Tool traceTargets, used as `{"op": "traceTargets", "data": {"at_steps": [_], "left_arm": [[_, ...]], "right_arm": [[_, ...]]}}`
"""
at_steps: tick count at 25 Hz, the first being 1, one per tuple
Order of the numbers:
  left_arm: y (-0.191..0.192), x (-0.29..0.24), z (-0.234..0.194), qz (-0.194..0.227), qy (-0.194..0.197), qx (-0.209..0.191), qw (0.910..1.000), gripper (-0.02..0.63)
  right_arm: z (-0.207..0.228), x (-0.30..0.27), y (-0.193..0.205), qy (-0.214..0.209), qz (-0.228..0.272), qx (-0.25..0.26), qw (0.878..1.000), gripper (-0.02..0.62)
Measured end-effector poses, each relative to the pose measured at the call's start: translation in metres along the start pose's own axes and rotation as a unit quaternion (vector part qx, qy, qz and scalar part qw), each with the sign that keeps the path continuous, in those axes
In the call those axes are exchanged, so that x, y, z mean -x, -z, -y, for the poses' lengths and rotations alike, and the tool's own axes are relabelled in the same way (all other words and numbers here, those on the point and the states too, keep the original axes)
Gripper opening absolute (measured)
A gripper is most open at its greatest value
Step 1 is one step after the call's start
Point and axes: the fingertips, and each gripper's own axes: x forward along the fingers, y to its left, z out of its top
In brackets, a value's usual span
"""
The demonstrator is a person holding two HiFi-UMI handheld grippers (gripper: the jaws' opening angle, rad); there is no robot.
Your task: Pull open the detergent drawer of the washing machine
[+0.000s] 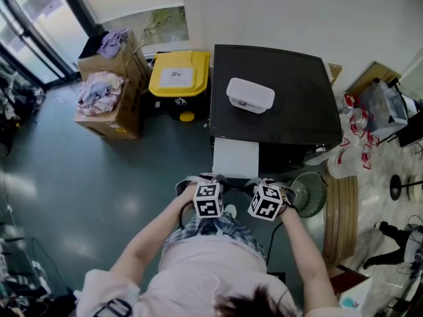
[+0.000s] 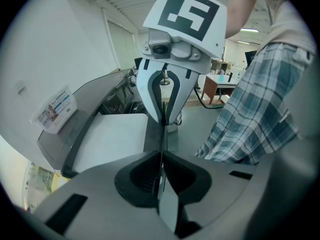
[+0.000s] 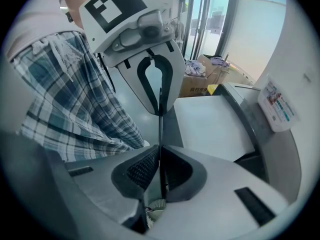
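The washing machine [image 1: 271,91] has a black top and stands straight ahead of me. A white flat panel [image 1: 235,157] juts out from its front, toward me; it also shows in the left gripper view [image 2: 112,141] and the right gripper view [image 3: 212,126]. I cannot tell whether it is the drawer. My left gripper [image 1: 213,185] [image 2: 161,156] and right gripper [image 1: 254,185] [image 3: 160,151] hang side by side at my waist, just short of the panel. Both are shut with nothing between the jaws. Their tips point at each other and nearly meet.
A white lidded box [image 1: 250,95] lies on the machine's top. Left of the machine stand a yellow-lidded bin [image 1: 178,74] and cardboard boxes with clothes [image 1: 106,98]. A small fan [image 1: 305,191] and bags [image 1: 380,104] crowd the right side.
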Motion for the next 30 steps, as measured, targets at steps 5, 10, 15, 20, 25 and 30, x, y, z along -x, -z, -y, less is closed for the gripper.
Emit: {"op": "traceTargets", "data": {"at_steps": [5, 10, 15, 20, 25, 30], "left_arm": [[0.001, -0.001, 0.0, 0.001, 0.004, -0.001, 1.0, 0.051], [0.001, 0.001, 0.0, 0.008, 0.001, 0.005, 1.0, 0.052], [0.002, 0.005, -0.003, 0.032, -0.014, 0.011, 0.9993, 0.052], [-0.002, 0.014, -0.005, 0.059, -0.03, 0.011, 0.9977, 0.052], [-0.017, 0.044, -0.013, 0.151, -0.036, 0.053, 0.9864, 0.051], [-0.023, 0.079, -0.054, 0.222, -0.08, 0.133, 0.9626, 0.049]], "right_arm": [[-0.001, -0.002, 0.0, -0.008, 0.002, -0.003, 1.0, 0.043], [0.0, 0.0, 0.0, -0.011, 0.012, -0.016, 1.0, 0.044], [0.003, 0.005, -0.004, -0.02, 0.062, -0.061, 0.996, 0.057], [0.007, 0.015, -0.006, -0.016, 0.115, -0.109, 0.987, 0.061], [0.015, 0.043, -0.02, -0.018, 0.218, -0.177, 0.96, 0.052], [0.044, 0.078, -0.022, 0.025, 0.31, -0.246, 0.918, 0.031]]}}
